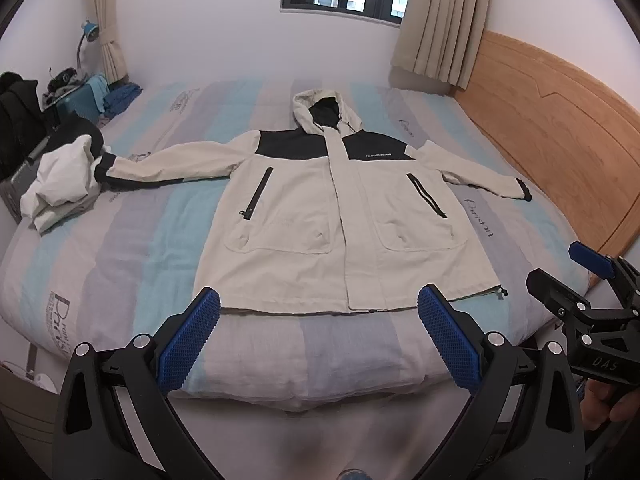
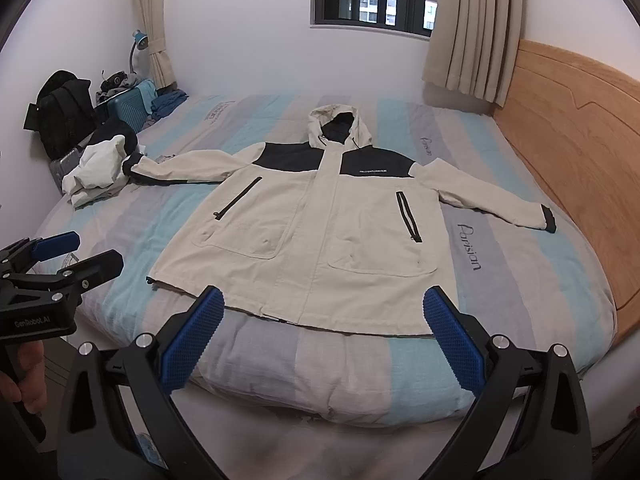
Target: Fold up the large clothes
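- The hooded jacket [image 1: 320, 216] lies face up and spread flat on the striped bed [image 1: 132, 256], hood toward the window, hem toward the near edge, both sleeves stretched out to the sides. Folding has not yet begun, as far as the layout shows.
- The left claw [image 1: 319, 316] hovers above the near edge of the bed with its jaws wide apart and nothing between them; the hem sits just beyond its blue pads [image 1: 188, 340].
- The right claw [image 2: 323, 314] is likewise spread open and empty, hanging over the hem on the jacket's other half.
- A sensible first fold is probably the sleeves: each claw should go out to its own side, the left one to the left sleeve [image 1: 168, 166] and the right one to the right sleeve [image 2: 492, 196], pinch near the dark cuff, and lay the sleeve across the chest.
- Bite only the sleeve fabric, not the bed cover beneath, or the striped sheet will lift with it.
- The left cuff rests against a crumpled white garment [image 1: 64, 184] at the bed's edge; take the sleeve a little inboard so that pile is not dragged along.
- Keep the lift low and the body panel flat, since the stiff cloth may slide.
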A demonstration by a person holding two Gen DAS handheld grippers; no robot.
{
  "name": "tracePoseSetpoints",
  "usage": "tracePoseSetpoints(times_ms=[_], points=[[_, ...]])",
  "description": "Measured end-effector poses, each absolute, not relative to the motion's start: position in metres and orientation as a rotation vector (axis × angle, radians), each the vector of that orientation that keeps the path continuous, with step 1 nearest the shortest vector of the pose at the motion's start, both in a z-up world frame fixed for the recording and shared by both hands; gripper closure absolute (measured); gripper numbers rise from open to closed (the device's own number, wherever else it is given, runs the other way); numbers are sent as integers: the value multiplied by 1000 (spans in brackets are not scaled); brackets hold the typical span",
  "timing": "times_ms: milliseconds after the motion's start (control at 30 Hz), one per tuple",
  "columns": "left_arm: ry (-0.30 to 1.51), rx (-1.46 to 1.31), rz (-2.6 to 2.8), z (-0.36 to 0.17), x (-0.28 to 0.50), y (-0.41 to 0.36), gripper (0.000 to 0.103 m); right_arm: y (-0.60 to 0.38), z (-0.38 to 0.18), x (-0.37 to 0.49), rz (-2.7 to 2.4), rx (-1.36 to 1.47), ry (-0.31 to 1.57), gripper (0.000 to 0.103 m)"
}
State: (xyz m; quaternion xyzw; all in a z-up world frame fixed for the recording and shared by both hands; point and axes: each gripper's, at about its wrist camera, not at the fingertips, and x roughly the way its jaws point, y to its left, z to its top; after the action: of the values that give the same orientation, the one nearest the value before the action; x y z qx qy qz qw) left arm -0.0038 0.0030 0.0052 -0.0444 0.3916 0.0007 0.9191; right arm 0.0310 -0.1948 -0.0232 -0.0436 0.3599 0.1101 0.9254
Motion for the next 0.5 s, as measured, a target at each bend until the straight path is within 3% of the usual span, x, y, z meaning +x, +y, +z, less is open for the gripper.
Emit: tracePoseSetpoints(times_ms=[500], points=[[805, -106, 2, 3, -7, 4, 6, -202, -21, 34, 228, -51, 744, 7]])
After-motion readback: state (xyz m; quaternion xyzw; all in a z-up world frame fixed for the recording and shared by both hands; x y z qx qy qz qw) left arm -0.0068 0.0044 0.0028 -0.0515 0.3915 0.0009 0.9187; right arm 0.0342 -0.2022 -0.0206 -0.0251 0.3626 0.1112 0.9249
